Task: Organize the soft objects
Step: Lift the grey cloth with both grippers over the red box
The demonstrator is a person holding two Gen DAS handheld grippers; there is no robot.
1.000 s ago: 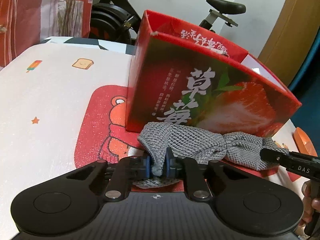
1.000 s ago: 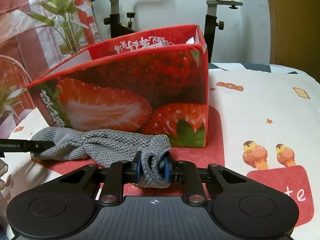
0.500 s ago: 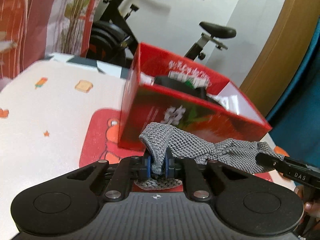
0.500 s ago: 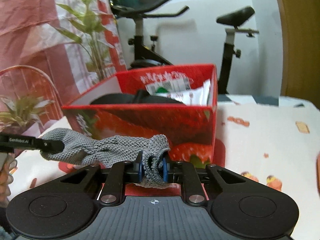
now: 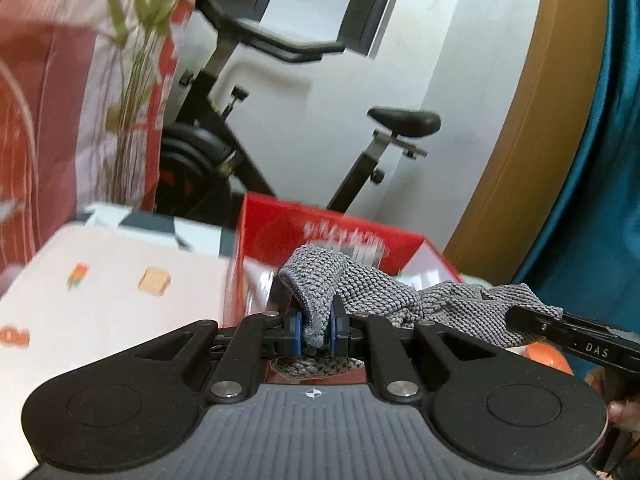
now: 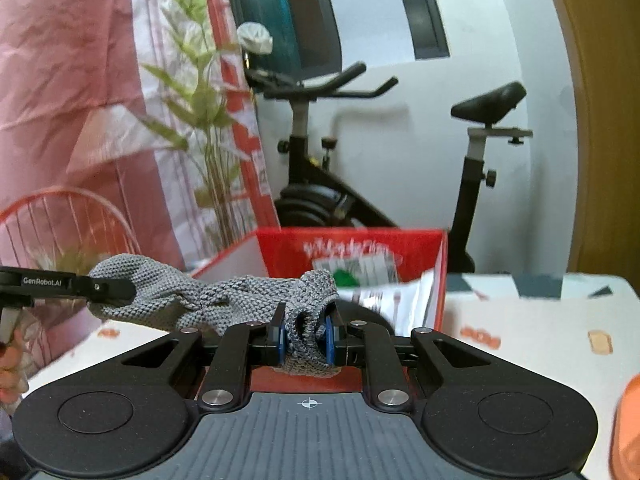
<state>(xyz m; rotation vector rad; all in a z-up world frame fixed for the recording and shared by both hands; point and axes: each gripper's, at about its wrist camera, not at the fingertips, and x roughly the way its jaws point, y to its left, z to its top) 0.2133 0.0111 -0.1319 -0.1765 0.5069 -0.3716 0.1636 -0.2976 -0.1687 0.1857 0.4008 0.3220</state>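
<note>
Cloth: grey knitted cloth (image 5: 384, 292), coarse weave, bunched and twisted along its middle, stretched in the air between both grippers at frame centre, in front of the box.
Left gripper (image 5: 316, 330): jaws pinching one folded end of the cloth between blue pads.
Right gripper (image 6: 305, 338): jaws pinching the other gathered end.
Box: open red box (image 6: 438, 264), centre of frame behind the cloth; packets inside, blurred.
Writing: "DAS" on the right gripper at lower right of the left view; "GenRobot.AI" on the left gripper at left edge of the right view; white characters on the box, unreadable.
Surface: white printed cover (image 5: 120, 280), lower left.
Background: exercise bike (image 6: 320, 184), upper centre.
</note>
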